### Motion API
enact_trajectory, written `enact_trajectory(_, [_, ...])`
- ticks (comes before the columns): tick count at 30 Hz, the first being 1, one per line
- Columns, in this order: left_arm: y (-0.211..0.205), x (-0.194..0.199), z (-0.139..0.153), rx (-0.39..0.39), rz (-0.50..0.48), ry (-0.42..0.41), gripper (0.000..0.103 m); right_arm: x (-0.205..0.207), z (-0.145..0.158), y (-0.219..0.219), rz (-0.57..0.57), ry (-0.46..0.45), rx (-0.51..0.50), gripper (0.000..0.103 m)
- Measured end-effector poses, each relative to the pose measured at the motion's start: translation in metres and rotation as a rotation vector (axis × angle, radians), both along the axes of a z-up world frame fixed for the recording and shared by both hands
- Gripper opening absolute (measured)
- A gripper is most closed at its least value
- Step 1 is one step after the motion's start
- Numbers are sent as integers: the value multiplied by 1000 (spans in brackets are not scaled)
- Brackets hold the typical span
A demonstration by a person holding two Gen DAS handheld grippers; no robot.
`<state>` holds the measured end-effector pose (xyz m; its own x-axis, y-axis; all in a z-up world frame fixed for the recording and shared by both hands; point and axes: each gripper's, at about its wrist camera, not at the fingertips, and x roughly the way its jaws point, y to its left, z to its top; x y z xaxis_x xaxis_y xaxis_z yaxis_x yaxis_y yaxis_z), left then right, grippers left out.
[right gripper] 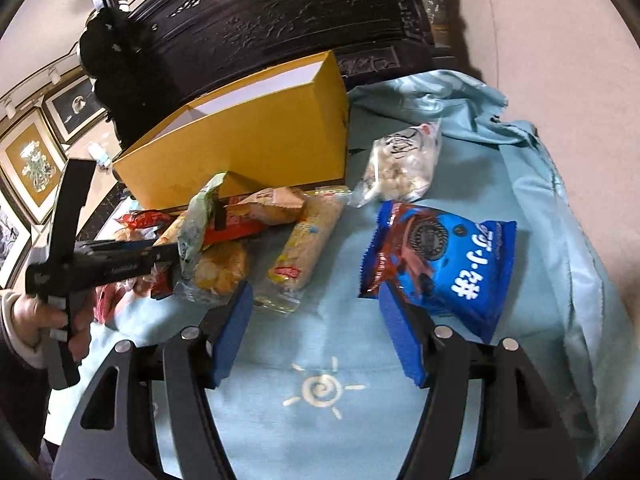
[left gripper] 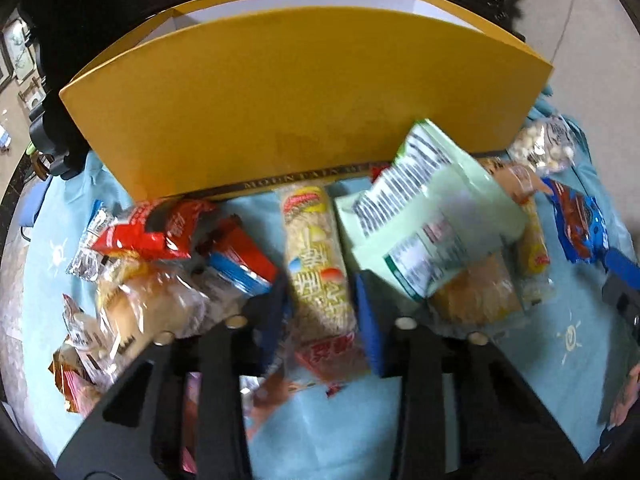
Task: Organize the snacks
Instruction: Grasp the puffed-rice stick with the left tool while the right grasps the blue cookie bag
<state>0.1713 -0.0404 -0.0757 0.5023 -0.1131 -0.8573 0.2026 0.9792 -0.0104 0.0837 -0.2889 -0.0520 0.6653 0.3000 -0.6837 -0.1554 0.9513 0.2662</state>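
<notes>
A yellow box [left gripper: 304, 108] stands open at the back of a light blue cloth [left gripper: 344, 420]; it also shows in the right wrist view [right gripper: 248, 148]. My left gripper [left gripper: 322, 304] has its blue pads on either side of a long cracker pack [left gripper: 320, 264]; whether they press it I cannot tell. A pale green pouch [left gripper: 424, 216] leans just right of it. My right gripper [right gripper: 316, 320] is open and empty over the cloth [right gripper: 320, 340], its right pad at the edge of a blue cookie bag [right gripper: 444, 256].
Red wrappers [left gripper: 160, 228] and a clear bread bag [left gripper: 148, 304] lie left. A clear nut bag [right gripper: 400, 164] lies beside the box. A second cracker pack [right gripper: 304, 248] lies mid-cloth. Dark carved furniture [right gripper: 280, 28] stands behind.
</notes>
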Motion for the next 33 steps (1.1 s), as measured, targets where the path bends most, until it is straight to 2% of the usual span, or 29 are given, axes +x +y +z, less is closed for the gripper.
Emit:
enact_trajectory(2, [1,-2,0,0,2,-7,29,0,1,1,-1,0,-3,66])
enact_trajectory(5, [-2,-19,3,50,-13,-49,28,-1,2,0,-8,-3,-4,66])
enact_trajectory(9, [2,-48,22,-5,-41,-92,28,-4,4,-5,-20,-9,-26,67])
enact_trajectory(13, [1,-68,40,-16,-66,-131,28,-1,1,-21,-56,15,-54,67])
enact_trajectory(18, [0,-72,52,-30,-70,-156,28,15,-10,-33,-91,60,-84,67])
enact_trajectory(23, [1,-77,52,-50,-61,-146,29,37,-12,-40,-196,66,-157,68])
enact_trajectory(26, [4,-77,52,-59,-59,-141,29,42,-8,-39,-230,67,-242,72])
enact_trajectory(28, [5,-76,51,-60,-59,-138,29,39,-2,-43,-236,35,-283,76])
enact_trajectory(29, [5,-76,51,-60,-60,-138,29,37,1,-47,-240,24,-289,82])
enact_trajectory(30, [5,-76,52,-62,-64,-140,29,37,3,-53,-239,23,-279,92])
enact_trajectory(31, [5,-76,52,-63,-65,-142,29,35,6,-65,-248,23,-241,97])
enact_trajectory(33, [3,-76,53,-66,-70,-150,29,35,5,-79,-266,39,-183,100])
